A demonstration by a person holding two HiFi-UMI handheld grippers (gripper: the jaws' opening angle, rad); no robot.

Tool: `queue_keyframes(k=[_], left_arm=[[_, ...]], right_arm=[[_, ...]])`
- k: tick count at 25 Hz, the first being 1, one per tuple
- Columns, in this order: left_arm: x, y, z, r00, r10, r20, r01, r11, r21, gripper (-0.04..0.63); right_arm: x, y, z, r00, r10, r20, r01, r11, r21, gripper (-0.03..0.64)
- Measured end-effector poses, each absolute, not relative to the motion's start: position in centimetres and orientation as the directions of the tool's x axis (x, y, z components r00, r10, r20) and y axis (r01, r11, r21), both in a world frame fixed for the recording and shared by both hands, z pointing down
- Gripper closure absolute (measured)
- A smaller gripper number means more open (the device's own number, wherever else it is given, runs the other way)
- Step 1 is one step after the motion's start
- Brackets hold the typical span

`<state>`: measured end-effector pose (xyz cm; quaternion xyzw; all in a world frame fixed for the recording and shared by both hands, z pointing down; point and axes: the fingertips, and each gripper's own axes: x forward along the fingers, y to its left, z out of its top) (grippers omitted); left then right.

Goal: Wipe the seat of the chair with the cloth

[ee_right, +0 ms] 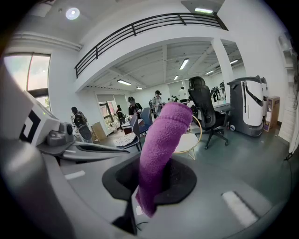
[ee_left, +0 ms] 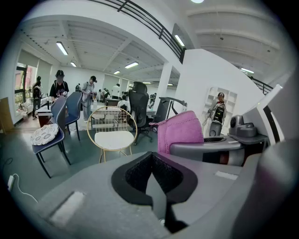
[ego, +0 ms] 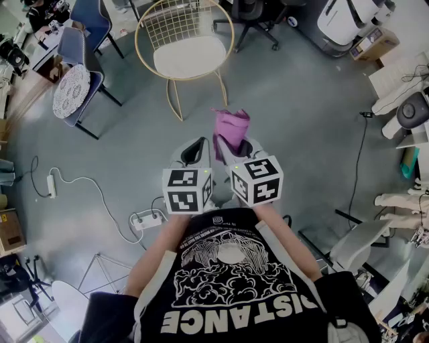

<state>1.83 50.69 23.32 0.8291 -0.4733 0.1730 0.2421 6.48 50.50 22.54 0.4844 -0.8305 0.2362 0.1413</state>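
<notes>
A gold wire chair with a white seat (ego: 190,57) stands on the grey floor a few steps ahead of me; it also shows in the left gripper view (ee_left: 113,138). My right gripper (ego: 238,149) is shut on a purple cloth (ego: 231,129), which sticks up from between its jaws (ee_right: 161,140). The chair (ee_right: 190,141) is partly hidden behind the cloth in the right gripper view. My left gripper (ego: 194,151) is held just left of the right one, shut with nothing in it (ee_left: 152,158). Both are held in the air, well short of the chair.
Two blue chairs, one carrying a lace cushion (ego: 72,90), stand to the left. A black office chair (ego: 251,13) is behind the gold chair. A power strip (ego: 149,220) and cables lie on the floor near my feet. White machines (ego: 348,17) stand at the right.
</notes>
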Motion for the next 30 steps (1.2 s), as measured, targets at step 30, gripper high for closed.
queue_keyframes(k=[30], left_arm=[[2.7, 42.0, 25.0, 0.445, -0.712, 0.543, -0.895, -0.381, 0.233, 0.6]], right_arm=[[7.1, 41.9, 24.6, -0.55, -0.686, 0.476, -0.835, 0.454, -0.31, 0.557]])
